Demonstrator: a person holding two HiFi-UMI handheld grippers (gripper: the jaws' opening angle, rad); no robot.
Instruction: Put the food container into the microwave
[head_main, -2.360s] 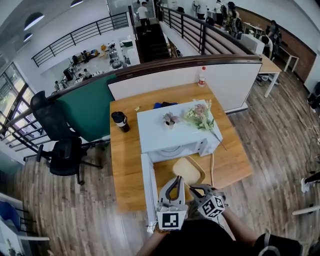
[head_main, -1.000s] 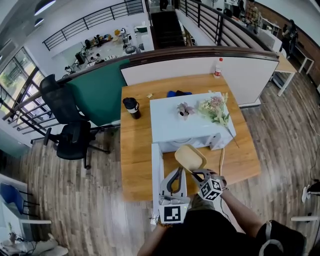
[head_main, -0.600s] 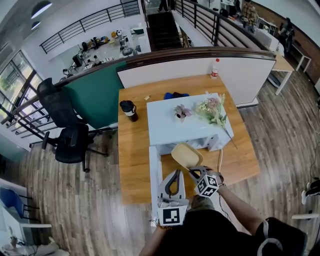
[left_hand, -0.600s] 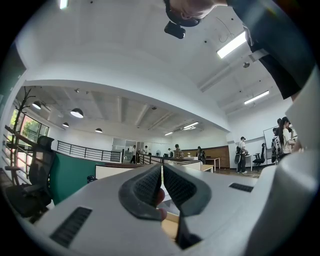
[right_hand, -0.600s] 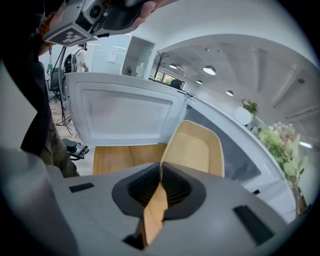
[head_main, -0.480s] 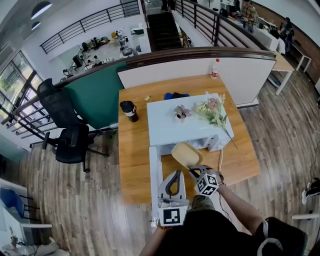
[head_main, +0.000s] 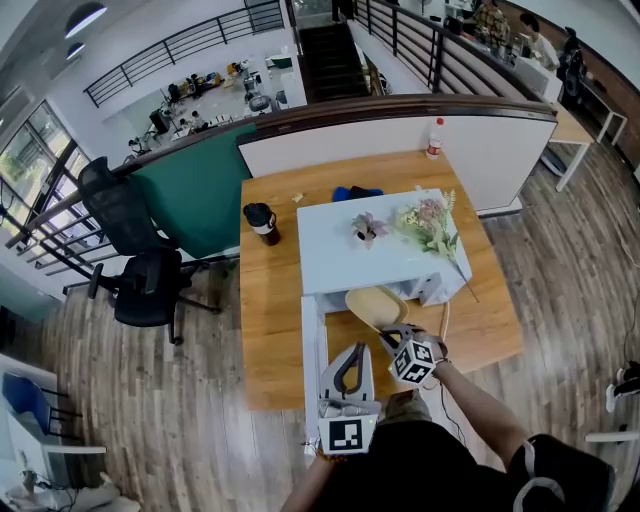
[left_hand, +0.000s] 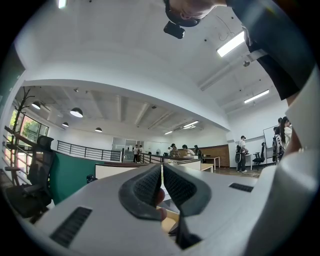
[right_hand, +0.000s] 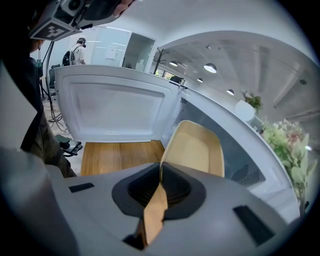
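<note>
- Our right claw (right_hand: 161, 172) is clamped on the near rim of the food container (right_hand: 195, 150), with the tan rim pinched between both jaws.
- From that grip the food container stretches straight away from the claw. Its long axis aims toward the far edge of the table (head_main: 268, 330) and into the open mouth of the microwave (head_main: 340, 262).
- Its far end sits about at the threshold of the cavity, and its near end is out over the strip of table by the near edge.
- The microwave door (right_hand: 120, 107) stands swung open on the side toward the table's left edge, clear of that line.
- We judge the coming move to be a push along that axis, toward the far edge.
- Our left claw (left_hand: 162, 175) is narrowed to a slit and holds nothing. It hangs at the near edge beside the door, farther from the cavity than the right claw.
</note>
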